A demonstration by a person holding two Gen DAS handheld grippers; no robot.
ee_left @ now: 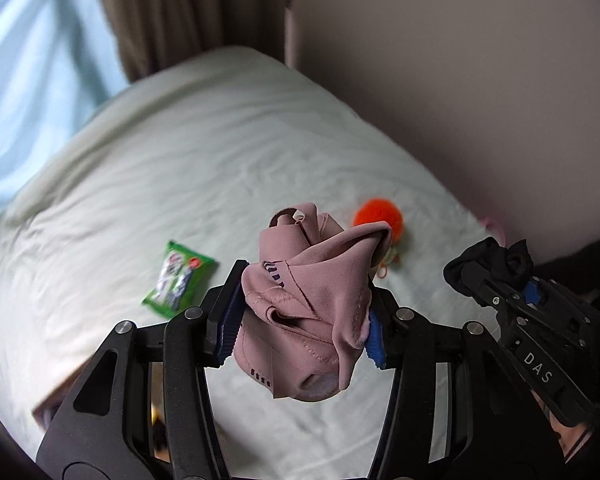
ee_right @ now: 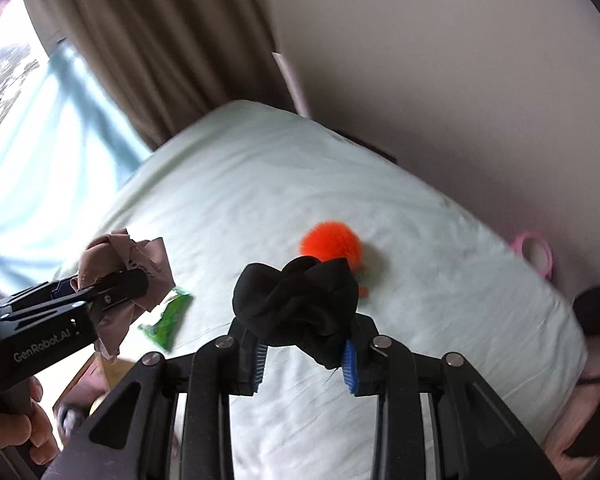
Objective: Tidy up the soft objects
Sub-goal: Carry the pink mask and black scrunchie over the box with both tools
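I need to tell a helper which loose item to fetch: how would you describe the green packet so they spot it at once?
Start at the pale green bed sheet below the brown curtain. On it, to the left of the pink garment held in the left gripper, lies the green packet. It is flat, shiny and printed, unlike the fluffy orange pompom on the other side.

pink cloth [ee_left: 308, 304] bunched, held aloft; black cloth [ee_right: 300, 304] likewise
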